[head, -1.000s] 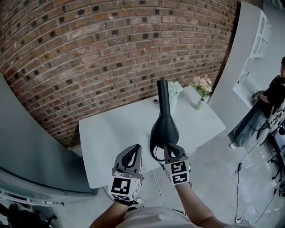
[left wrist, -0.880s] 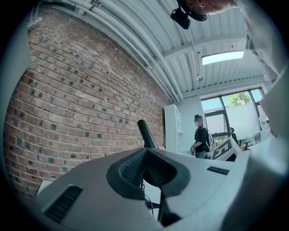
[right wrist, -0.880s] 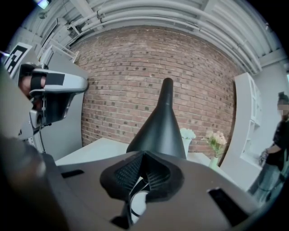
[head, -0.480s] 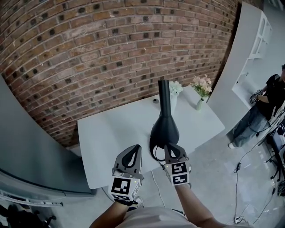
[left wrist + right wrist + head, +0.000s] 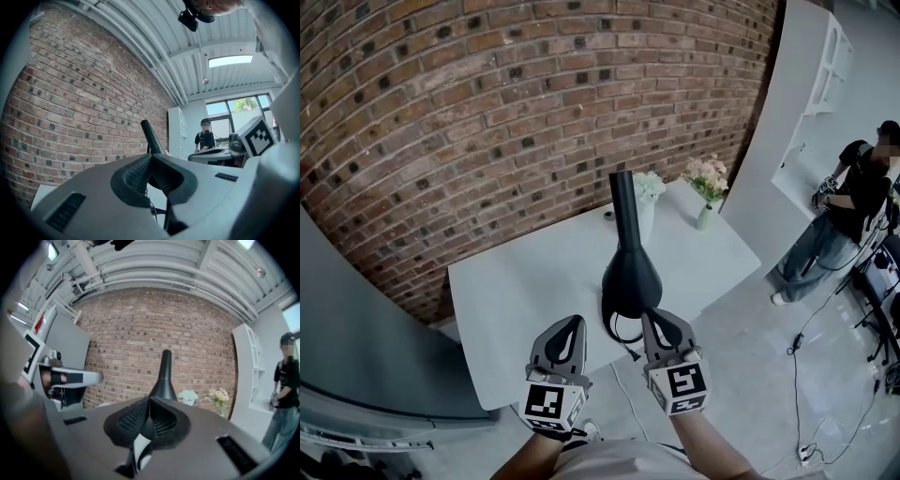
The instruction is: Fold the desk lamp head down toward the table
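Observation:
A black desk lamp stands on the white table (image 5: 516, 291); its cone head (image 5: 630, 277) hangs low near the front edge and its neck (image 5: 622, 202) rises toward the brick wall. My right gripper (image 5: 652, 315) is shut, its tip right beside the lower rim of the head; I cannot tell if they touch. In the right gripper view the shut right gripper (image 5: 150, 401) has the lamp (image 5: 164, 376) just beyond it. My left gripper (image 5: 573, 323) is shut, left of the head and apart from it. In the left gripper view the shut left gripper (image 5: 151, 157) has the neck (image 5: 151, 137) beyond.
Two small vases of flowers (image 5: 645, 192) (image 5: 706, 183) stand at the table's far right corner. The lamp's cable (image 5: 623, 339) loops off the front edge. A person (image 5: 844, 216) stands at the right by a white shelf unit (image 5: 811, 84). A grey panel (image 5: 356, 347) is at the left.
The head view has shifted, so the table and lamp sit further left. Both grippers appear lower and larger in the picture. The lamp's pose looks the same.

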`<state>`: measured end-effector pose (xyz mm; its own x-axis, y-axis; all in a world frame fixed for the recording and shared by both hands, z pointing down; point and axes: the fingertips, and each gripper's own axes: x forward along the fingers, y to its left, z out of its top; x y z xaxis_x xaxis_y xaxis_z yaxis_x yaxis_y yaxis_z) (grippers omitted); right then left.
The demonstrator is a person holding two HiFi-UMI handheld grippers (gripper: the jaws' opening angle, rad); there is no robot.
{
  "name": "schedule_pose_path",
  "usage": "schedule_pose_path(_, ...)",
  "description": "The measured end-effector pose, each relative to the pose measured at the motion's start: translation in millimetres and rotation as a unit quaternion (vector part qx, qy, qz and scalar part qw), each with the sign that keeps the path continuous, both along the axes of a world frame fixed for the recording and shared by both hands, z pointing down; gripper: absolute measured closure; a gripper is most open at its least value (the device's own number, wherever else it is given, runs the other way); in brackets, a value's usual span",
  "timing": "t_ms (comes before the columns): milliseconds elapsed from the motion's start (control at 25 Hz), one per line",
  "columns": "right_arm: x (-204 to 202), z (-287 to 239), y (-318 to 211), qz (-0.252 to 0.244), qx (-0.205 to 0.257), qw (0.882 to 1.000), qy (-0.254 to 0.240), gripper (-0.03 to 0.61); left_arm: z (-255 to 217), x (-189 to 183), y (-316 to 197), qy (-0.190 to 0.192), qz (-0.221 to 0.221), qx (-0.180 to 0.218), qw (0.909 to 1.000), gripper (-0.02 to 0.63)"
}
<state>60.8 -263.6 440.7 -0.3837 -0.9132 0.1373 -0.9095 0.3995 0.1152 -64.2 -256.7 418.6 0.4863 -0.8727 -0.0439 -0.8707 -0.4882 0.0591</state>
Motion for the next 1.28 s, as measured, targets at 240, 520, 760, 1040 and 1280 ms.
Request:
schedule_pose_path(240,-1,-21,8,0.013,0.033,0.999,-0.035,0.56,11,3,-4,-0.002,0.018,-0.003,0.9998,0.604)
schedule_pose_path(520,2,-10,8,0.043,0.024,0.998,-0.031,0.561,13,6,-9,0.001,0.049,-0.001,0.9988,0.604)
schedule_pose_path(760,-5,-15,14,0.046,0.028,0.998,-0.019,0.561,12,7,-6,0.008,0.06,0.004,0.9981,0.604)
schedule_pose_path(1040,-3,-20,21,0.027,0.034,0.999,-0.013,0.561,10,13,4,0.009,0.048,0.008,0.9988,0.604)
schedule_pose_path(1280,2,-20,28,0.01,0.036,0.999,-0.016,0.561,7,19,16,0.006,0.035,0.01,0.9993,0.604)
